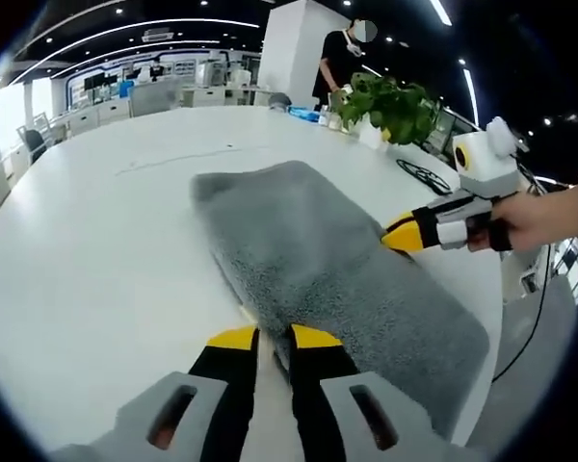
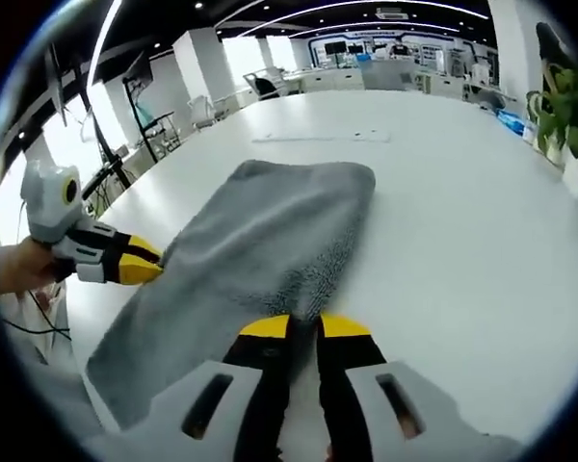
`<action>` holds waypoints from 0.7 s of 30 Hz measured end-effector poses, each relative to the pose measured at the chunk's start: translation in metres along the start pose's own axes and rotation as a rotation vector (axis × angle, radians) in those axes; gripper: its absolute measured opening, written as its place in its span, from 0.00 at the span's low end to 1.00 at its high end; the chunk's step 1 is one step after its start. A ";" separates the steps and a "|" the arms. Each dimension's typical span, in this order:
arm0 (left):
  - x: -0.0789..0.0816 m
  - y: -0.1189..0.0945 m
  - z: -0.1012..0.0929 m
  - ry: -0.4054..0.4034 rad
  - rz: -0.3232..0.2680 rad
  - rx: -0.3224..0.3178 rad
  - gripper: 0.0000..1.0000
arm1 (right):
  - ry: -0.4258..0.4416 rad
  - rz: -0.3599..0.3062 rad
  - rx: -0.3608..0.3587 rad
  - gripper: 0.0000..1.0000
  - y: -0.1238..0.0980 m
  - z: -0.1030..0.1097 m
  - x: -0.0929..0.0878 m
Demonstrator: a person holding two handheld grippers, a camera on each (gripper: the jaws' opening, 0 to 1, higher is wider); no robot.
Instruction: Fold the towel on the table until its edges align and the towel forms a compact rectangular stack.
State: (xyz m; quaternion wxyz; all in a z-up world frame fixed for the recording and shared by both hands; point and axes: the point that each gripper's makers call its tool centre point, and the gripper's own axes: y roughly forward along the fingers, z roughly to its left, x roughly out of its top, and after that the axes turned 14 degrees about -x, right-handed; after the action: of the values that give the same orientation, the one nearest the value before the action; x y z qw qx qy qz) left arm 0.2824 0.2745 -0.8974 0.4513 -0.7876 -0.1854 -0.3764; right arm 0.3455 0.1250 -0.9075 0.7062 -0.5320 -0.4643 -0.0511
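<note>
Left gripper view shows you the grey towel (image 1: 318, 250) lying folded over itself on the white bench (image 1: 96, 260), running from the near edge toward the middle, with a rounded folded end at the far side. Your left gripper (image 1: 274, 337) has its yellow-tipped jaws nearly together and clenched on the towel's near edge. Your right gripper (image 1: 397, 234) comes in from the right, held in your hand (image 1: 544, 219), with its tips at the towel's long side; whether those jaws pinch cloth you cannot tell from here. In the right gripper view, the towel (image 2: 260, 250) spreads ahead on the bench (image 2: 462, 212), and the right gripper (image 2: 304, 327) has its jaws drawn close on the towel's fluffy near edge. A potted plant (image 1: 395, 106) stands at the bench's far side, with a person in black (image 1: 342, 58) behind it.
</note>
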 end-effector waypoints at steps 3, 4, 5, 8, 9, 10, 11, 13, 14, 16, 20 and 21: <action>0.009 -0.007 -0.003 0.012 -0.022 0.002 0.18 | -0.015 -0.038 -0.012 0.09 -0.006 -0.001 0.008; 0.011 -0.008 -0.004 0.020 -0.024 0.003 0.19 | -0.018 -0.044 -0.012 0.10 -0.008 -0.001 0.010; 0.014 -0.010 -0.005 0.035 -0.024 0.002 0.20 | -0.029 -0.055 -0.007 0.10 -0.011 0.001 0.012; 0.019 -0.012 -0.013 0.064 -0.029 -0.028 0.22 | -0.061 -0.075 0.012 0.13 -0.018 0.006 0.017; 0.020 -0.013 -0.019 0.067 -0.032 -0.052 0.23 | -0.064 -0.076 0.013 0.15 -0.019 0.007 0.017; 0.020 -0.014 -0.022 0.067 -0.034 -0.062 0.23 | -0.076 -0.079 0.015 0.17 -0.021 0.009 0.017; 0.020 -0.015 -0.028 0.084 -0.035 -0.077 0.25 | -0.083 -0.083 0.023 0.19 -0.023 0.011 0.016; 0.019 -0.017 -0.036 0.121 -0.021 -0.091 0.29 | -0.098 -0.081 0.043 0.24 -0.028 0.018 0.013; 0.018 -0.018 -0.040 0.142 -0.011 -0.097 0.31 | -0.114 -0.080 0.050 0.25 -0.029 0.020 0.011; 0.016 -0.019 -0.048 0.173 -0.005 -0.113 0.36 | -0.151 -0.085 0.069 0.29 -0.034 0.025 0.008; 0.009 -0.020 -0.065 0.229 0.012 -0.143 0.49 | -0.151 -0.085 0.110 0.32 -0.042 0.034 0.002; 0.003 -0.020 -0.069 0.243 0.030 -0.154 0.50 | -0.154 -0.083 0.120 0.33 -0.044 0.036 0.000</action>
State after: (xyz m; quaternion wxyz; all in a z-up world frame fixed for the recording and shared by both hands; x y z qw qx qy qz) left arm 0.2423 0.2264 -0.8618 0.4141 -0.7713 -0.0882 -0.4752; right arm 0.2988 0.1353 -0.8765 0.6964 -0.4712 -0.5411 -0.0114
